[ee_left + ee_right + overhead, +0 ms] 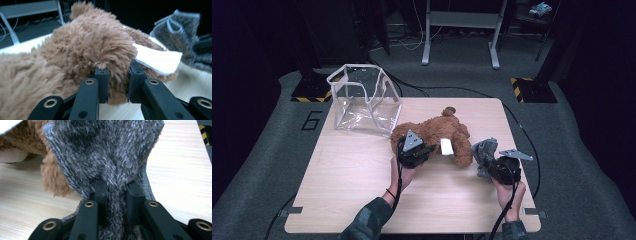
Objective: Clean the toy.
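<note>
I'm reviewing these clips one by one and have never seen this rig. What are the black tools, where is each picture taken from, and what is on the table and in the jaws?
A person sits at a wooden table and holds a hand-operated two-jaw gripper in each hand. There is no robot arm.

The high view looks down from above the person. The other two pictures come from cameras riding on each gripper, looking along its black jaws.

On the table lie a brown teddy bear with a white tag, a clear plastic bag standing open, and a grey fuzzy cloth.

The left gripper is clamped on a tuft of the bear's fur. The right gripper pinches a fold of the cloth.
</note>
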`<state>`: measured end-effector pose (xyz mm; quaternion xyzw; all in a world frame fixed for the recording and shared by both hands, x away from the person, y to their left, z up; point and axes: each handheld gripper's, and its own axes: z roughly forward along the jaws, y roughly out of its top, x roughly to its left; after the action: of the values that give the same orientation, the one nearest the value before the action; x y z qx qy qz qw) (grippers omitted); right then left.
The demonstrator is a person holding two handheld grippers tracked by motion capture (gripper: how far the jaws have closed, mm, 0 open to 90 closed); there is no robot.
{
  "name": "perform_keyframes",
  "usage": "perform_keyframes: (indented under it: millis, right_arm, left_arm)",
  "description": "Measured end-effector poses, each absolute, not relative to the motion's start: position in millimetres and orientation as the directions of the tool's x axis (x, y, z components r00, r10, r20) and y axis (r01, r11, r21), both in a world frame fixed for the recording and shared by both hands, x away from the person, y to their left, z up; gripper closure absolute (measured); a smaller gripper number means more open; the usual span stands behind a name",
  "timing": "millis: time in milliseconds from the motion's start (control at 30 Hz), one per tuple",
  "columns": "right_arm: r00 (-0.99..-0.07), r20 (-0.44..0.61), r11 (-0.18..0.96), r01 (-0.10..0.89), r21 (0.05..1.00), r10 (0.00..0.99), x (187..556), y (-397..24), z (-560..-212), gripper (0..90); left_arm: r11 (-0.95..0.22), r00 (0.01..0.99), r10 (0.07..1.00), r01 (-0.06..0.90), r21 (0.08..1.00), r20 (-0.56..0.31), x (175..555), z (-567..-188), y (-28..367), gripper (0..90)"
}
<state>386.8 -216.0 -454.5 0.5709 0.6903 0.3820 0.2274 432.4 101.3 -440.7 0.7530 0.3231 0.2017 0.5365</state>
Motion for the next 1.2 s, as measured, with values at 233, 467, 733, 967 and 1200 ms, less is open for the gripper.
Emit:
perform_keyframes:
  millis: [233,467,733,967,1200]
  right_arm:
    - [-0.250,0.119,0.052,0.584,0.810,0.961,382.3,-214.7,-438.9,74.8]
    - [-0.265,0.100,0.060,0.535,0.842,0.959,375.0,-213.6,-417.2,74.7]
    - [-0.292,0.062,0.087,0.471,0.878,0.954,361.6,-201.3,-389.4,74.7]
    - [-0.352,0.025,0.143,0.442,0.885,0.936,374.0,-168.4,-366.0,74.7]
    - [-0.443,-0.070,0.317,0.513,0.798,0.894,438.6,-86.0,-363.6,74.9]
  left_arm:
    - [-0.176,0.738,0.672,0.237,0.955,-0.059,428.5,-421.3,101.6,75.4]
    - [-0.122,0.764,0.638,0.221,0.968,-0.094,419.3,-400.4,102.8,75.5]
    - [-0.080,0.797,0.578,0.268,0.960,-0.174,410.2,-403.2,109.9,75.3]
    - [-0.093,0.757,0.603,0.380,0.920,-0.252,430.4,-444.2,133.1,74.2]
    - [-0.118,0.726,0.642,0.410,0.904,-0.246,441.5,-447.8,148.3,67.6]
